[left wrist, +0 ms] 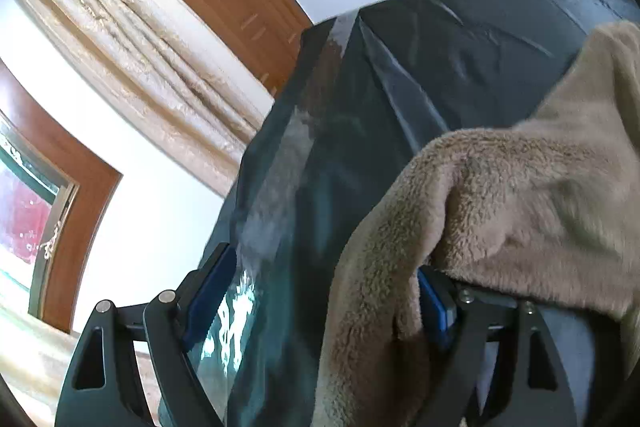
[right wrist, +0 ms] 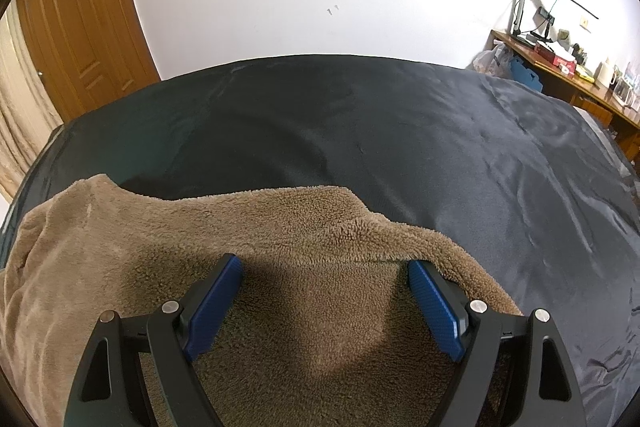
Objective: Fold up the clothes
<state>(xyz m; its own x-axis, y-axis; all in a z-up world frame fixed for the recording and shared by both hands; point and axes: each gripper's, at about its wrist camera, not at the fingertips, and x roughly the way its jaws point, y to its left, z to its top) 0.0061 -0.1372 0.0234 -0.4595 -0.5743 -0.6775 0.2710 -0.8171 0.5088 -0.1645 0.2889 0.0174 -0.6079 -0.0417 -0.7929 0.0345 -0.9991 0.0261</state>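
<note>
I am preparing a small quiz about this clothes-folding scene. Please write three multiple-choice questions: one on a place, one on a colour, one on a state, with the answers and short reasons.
1. Where does the fleece garment lie?
A. on the dark sheet
B. on the wooden desk
C. on the floor

2. What colour are the pads on the claw fingers?
A. red
B. blue
C. white

3. How does the right claw stand?
A. shut on the garment
B. open above the garment
C. shut on the sheet

Answers:
1 A: the tan fleece rests on the dark sheet; the wooden desk stands apart at the wall.
2 B: the pads are plainly blue.
3 B: its fingers stand wide apart, with fleece below and nothing pinched.
</note>
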